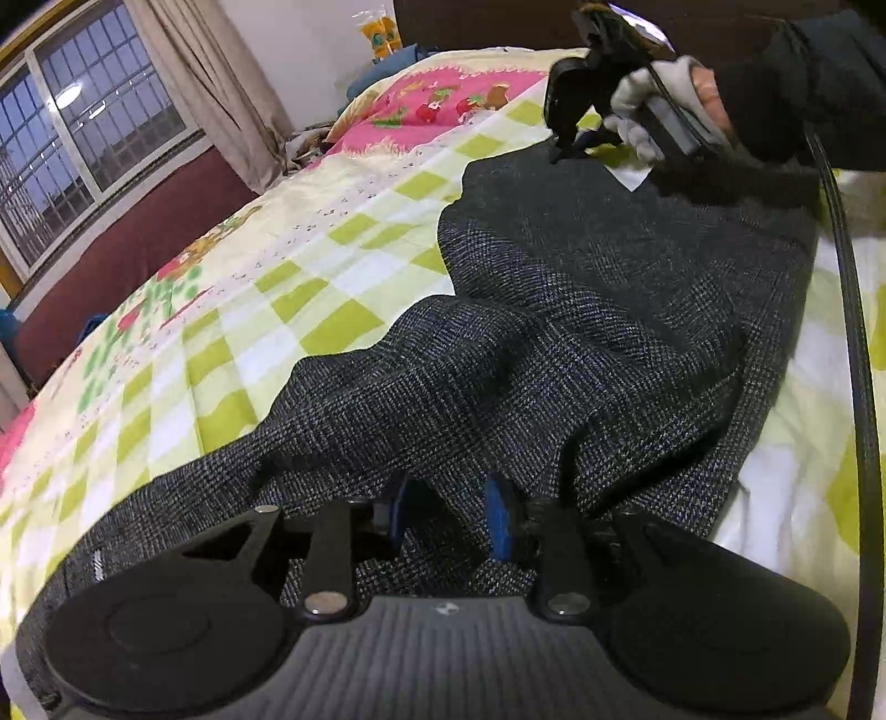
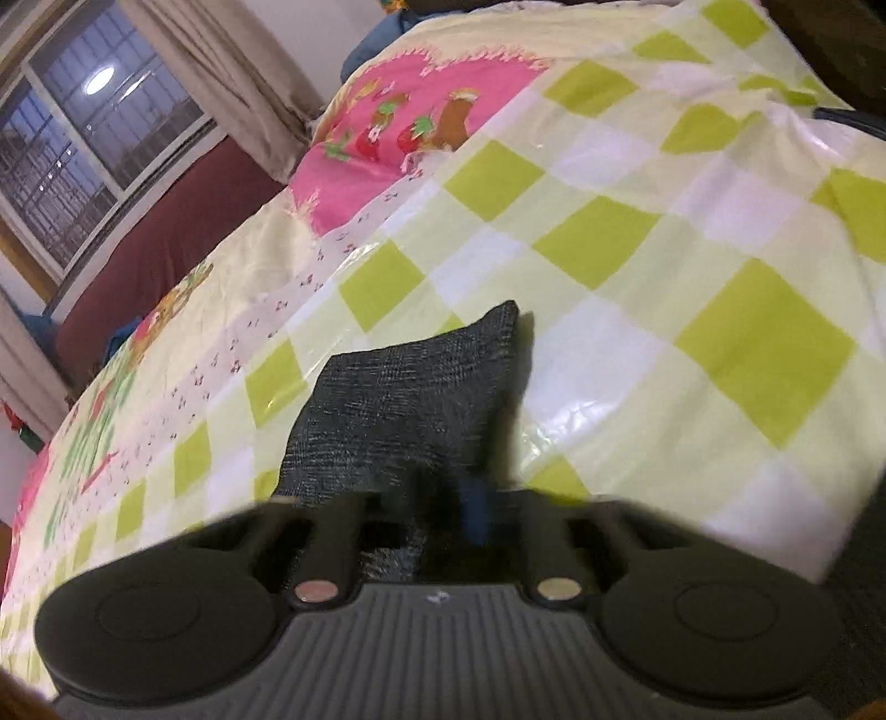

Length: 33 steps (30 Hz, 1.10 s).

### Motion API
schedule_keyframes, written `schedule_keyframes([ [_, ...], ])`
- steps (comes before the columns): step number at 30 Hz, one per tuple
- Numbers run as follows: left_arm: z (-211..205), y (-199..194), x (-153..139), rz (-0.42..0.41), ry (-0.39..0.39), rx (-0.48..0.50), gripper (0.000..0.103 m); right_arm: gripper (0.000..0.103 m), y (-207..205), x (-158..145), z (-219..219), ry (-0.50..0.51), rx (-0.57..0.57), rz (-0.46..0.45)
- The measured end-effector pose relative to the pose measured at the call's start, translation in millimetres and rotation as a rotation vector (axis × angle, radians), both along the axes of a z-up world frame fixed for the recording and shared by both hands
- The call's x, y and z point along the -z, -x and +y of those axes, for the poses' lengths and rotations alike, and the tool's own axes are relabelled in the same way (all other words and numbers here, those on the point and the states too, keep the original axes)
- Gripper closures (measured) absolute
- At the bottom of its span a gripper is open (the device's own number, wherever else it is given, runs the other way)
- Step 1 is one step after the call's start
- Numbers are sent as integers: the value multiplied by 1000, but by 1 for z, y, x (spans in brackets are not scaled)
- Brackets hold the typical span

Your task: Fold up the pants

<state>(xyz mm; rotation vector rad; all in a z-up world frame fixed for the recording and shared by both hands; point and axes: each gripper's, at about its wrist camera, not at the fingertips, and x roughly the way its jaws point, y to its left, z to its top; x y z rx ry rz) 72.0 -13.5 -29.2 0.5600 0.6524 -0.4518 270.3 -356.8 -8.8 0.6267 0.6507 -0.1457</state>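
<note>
Dark grey checked pants (image 1: 581,310) lie spread and rumpled on the bed. My left gripper (image 1: 451,509) is shut on a fold of the pants near their close end; cloth hides most of its blue pads. My right gripper (image 1: 565,149) is at the far end of the pants, held by a gloved hand. In the right wrist view, my right gripper (image 2: 443,504) is shut on a corner of the pants (image 2: 410,399), which sticks up past the fingers.
The bed has a green, white and yellow checked sheet (image 2: 637,266) with a pink cartoon patch (image 2: 398,127). A window (image 1: 72,133) and curtain (image 1: 221,83) are at the far left. A black cable (image 1: 853,343) hangs at the right. A dark headboard (image 1: 487,22) stands behind.
</note>
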Motion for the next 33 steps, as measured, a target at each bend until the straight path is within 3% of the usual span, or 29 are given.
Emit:
schedule_keyframes([
  [4, -4, 2, -4, -2, -18, 2, 58, 99, 44, -34, -13, -75, -14, -144],
  [9, -8, 5, -7, -18, -24, 20, 58, 99, 153, -77, -48, -111, 80, -298],
  [11, -10, 8, -7, -25, -19, 28, 58, 99, 190, -78, -61, -91, 139, -318],
  [13, -14, 11, -6, -29, -23, 39, 58, 99, 212, -67, -74, -46, 183, -275],
  [16, -21, 14, -1, -38, -64, 52, 58, 99, 213, -28, -101, -106, 249, -124],
  [18, -23, 16, -3, -45, -90, 62, 58, 95, 213, -3, -116, -228, 268, -73],
  [21, -21, 21, -10, -39, -93, 73, 58, 93, 210, 8, -124, -307, 274, -108],
  [28, -29, 39, -21, -82, -76, 117, 56, 81, 195, -6, -124, -399, 198, -162],
  [31, -31, 44, -26, -106, -46, 144, 55, 80, 202, -14, -119, -381, 152, -195],
  [33, -34, 46, -28, -112, -30, 182, 52, 84, 198, -14, -114, -329, 170, -158],
])
